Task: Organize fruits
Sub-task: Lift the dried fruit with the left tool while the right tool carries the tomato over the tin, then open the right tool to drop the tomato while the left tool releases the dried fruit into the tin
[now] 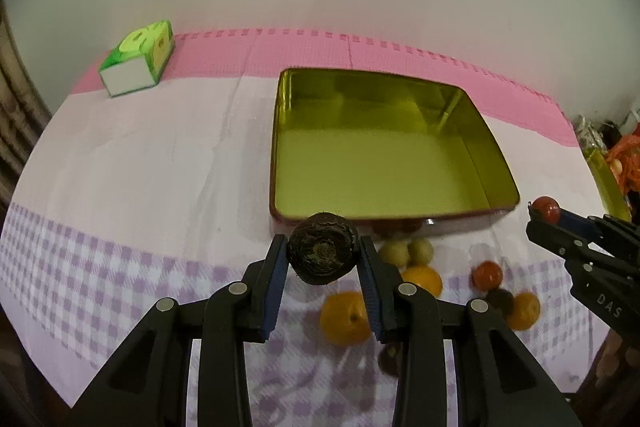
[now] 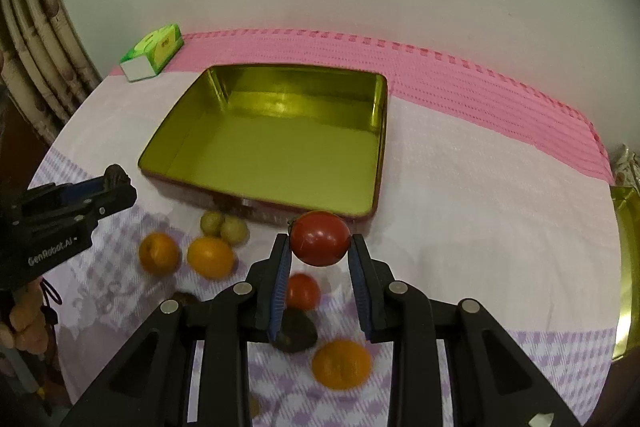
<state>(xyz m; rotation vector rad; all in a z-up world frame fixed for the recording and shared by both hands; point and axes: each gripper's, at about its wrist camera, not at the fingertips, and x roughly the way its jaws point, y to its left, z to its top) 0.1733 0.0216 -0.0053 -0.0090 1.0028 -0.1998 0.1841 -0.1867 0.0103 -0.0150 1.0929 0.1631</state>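
Observation:
My left gripper is shut on a dark brown, rough round fruit, held above the cloth just in front of the gold tin's near rim. My right gripper is shut on a red tomato, likewise near the gold tin's front edge. In the left wrist view the right gripper shows at the right with the red tomato. The left gripper appears at the left of the right wrist view. Inside, the tin holds nothing.
On the checked cloth lie several oranges, two yellow-green fruits, another tomato and a dark fruit. A green tissue box sits at the back left. A gold lid lies at the right edge.

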